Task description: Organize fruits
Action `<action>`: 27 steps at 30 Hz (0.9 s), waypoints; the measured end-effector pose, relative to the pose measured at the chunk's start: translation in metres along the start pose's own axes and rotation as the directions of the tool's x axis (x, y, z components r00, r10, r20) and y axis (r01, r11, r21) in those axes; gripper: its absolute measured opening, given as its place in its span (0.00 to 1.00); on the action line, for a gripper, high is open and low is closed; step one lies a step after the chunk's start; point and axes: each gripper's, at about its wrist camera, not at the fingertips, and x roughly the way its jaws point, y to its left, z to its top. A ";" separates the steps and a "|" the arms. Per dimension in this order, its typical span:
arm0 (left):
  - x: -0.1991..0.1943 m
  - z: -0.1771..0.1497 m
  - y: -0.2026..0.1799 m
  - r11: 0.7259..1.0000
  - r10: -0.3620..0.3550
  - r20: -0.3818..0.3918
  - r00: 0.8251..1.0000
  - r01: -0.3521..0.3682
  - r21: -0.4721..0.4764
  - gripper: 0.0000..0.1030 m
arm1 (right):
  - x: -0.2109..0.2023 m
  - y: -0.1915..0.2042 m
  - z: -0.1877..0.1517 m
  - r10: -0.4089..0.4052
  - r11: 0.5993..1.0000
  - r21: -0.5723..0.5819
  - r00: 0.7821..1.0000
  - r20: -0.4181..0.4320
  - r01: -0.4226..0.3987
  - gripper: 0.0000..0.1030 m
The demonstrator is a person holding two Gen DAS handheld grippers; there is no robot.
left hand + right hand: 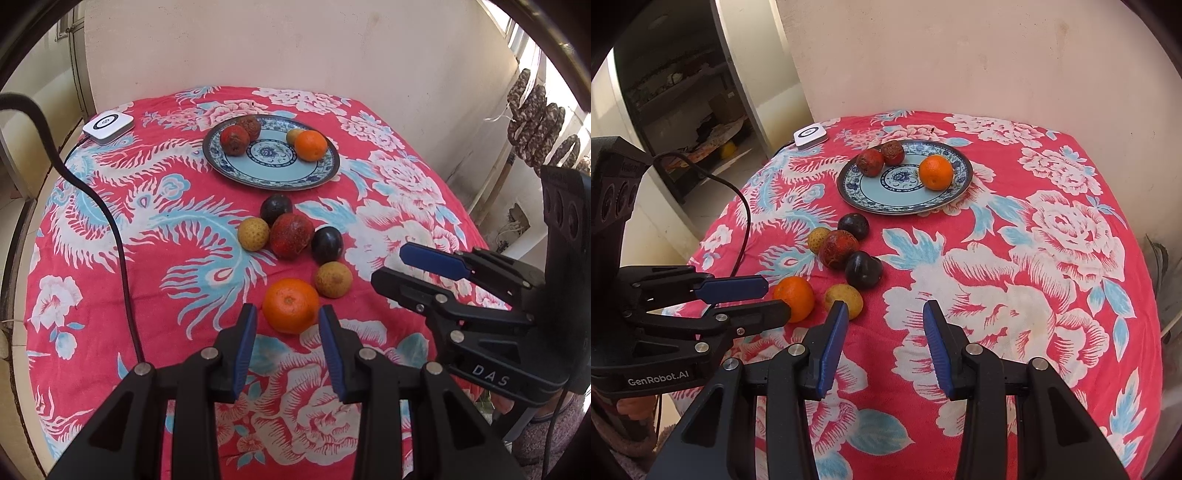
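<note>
Orange-coloured, the near mandarin (290, 305) is half hidden behind the released left tool (287, 314) in the right view; beside it, the right tool (885, 309) holds nothing.

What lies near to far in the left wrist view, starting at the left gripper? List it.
left gripper → orange → yellow-brown fruit → big red fruit → plate → white device

white device (108, 125) | black cable (110, 229) | hanging sausages (535, 118) | wall (277, 48)
</note>
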 end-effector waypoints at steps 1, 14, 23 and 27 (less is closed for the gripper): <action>0.000 0.000 -0.001 1.000 0.003 0.000 1.000 -0.003 0.004 0.35 | 0.000 -0.001 -0.001 -0.003 1.000 0.003 1.000 0.000 0.003 0.42; 0.012 -0.001 -0.007 0.999 0.048 -0.011 0.999 -0.048 0.015 0.35 | 0.002 -0.014 -0.008 -0.005 0.999 0.033 1.000 -0.011 0.006 0.42; 0.016 0.000 -0.009 0.998 0.060 0.008 0.998 -0.060 0.027 0.35 | 0.006 -0.014 -0.009 0.004 0.999 0.032 1.000 -0.022 -0.003 0.42; 0.016 -0.001 -0.008 0.998 0.050 0.020 0.999 -0.051 0.027 0.35 | 0.007 -0.012 -0.009 0.004 1.000 0.028 1.000 -0.027 -0.003 0.42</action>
